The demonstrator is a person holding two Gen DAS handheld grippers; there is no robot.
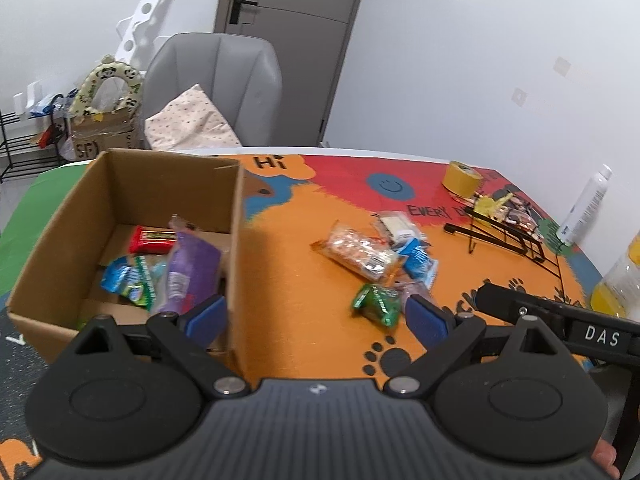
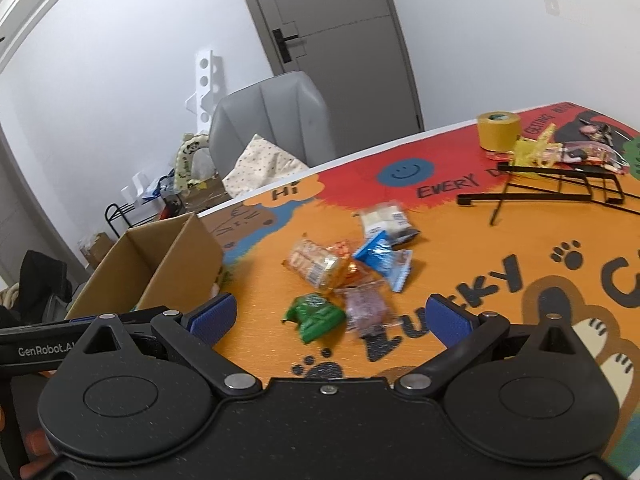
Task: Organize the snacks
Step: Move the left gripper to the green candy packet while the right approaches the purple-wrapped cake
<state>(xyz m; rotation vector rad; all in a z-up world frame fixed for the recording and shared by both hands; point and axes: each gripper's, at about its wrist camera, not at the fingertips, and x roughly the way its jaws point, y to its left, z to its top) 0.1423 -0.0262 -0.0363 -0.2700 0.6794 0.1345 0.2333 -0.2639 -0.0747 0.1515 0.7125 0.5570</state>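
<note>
Left wrist view: the left gripper (image 1: 316, 320) is seen w/ jaws spread wide, nothing held. A cardboard box (image 1: 240, 216) sits to the left on the table mat (image 1: 296, 280); several packets already lie inside, incl. a purple packet (image 1: 188, 276) and a red one (image 1: 154, 239). Loose snacks are piled ahead and right of the jaws. Nearest is a green packet (image 1: 378, 300), just beside the right-hand pad. An orange packet (image 1: 360, 254) lies beyond it, long axis running diagonally. A tape roll (image 1: 462, 178) and wire rack (image 1: 504, 232) stand farther back, well apart.

Right wrist view: the right gripper (image 2: 330, 320) is also wide open and empty. The green packet (image 2: 314, 314) lies directly between the pads, so the right hand is judged better placed. A pinkish packet (image 2: 366, 308) touches it on the right and may be caught w/ it. The box (image 2: 176, 264) stands to the left, near.
</note>
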